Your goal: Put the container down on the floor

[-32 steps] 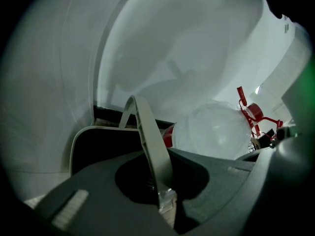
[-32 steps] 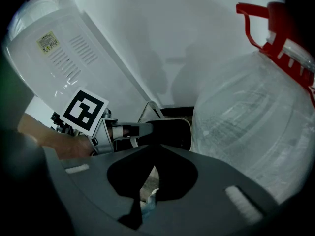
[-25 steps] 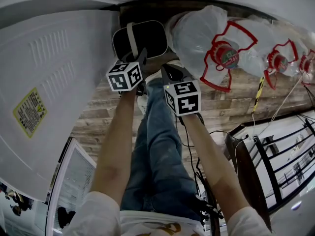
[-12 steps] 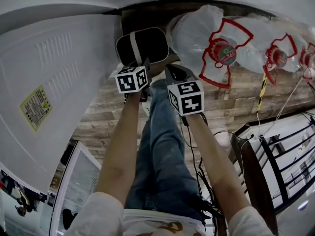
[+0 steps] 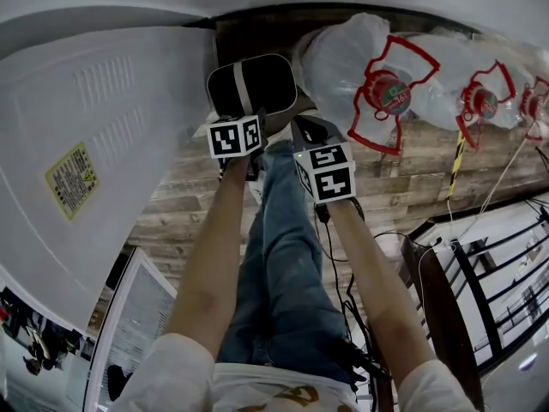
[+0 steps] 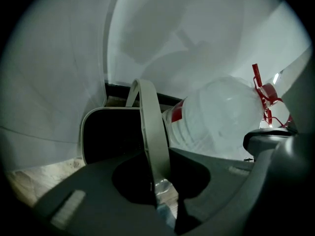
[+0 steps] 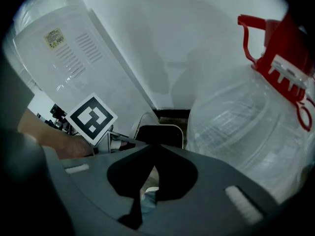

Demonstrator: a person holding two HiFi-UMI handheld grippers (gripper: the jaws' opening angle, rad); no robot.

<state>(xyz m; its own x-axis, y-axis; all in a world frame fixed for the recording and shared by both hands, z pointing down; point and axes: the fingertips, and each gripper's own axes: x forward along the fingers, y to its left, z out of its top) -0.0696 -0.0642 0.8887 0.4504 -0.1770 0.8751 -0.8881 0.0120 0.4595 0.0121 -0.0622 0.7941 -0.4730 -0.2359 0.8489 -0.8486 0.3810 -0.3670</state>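
Left gripper view: left gripper (image 6: 160, 193) jaws clamp the pale handle (image 6: 150, 132) of the black container (image 6: 110, 136). We judge it light and stiff. Right gripper (image 7: 145, 181) jaws are together, empty.

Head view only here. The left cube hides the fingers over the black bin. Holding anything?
Observer: Yes. Left gripper fingers are shut on the pale handle of the bin.
Operator: Right one?
Observer: Right gripper fingers are together, nothing between them.
Operator: Bin set down?
Observer: Cannot tell. The left gripper view shows the handle standing upright over the bin.
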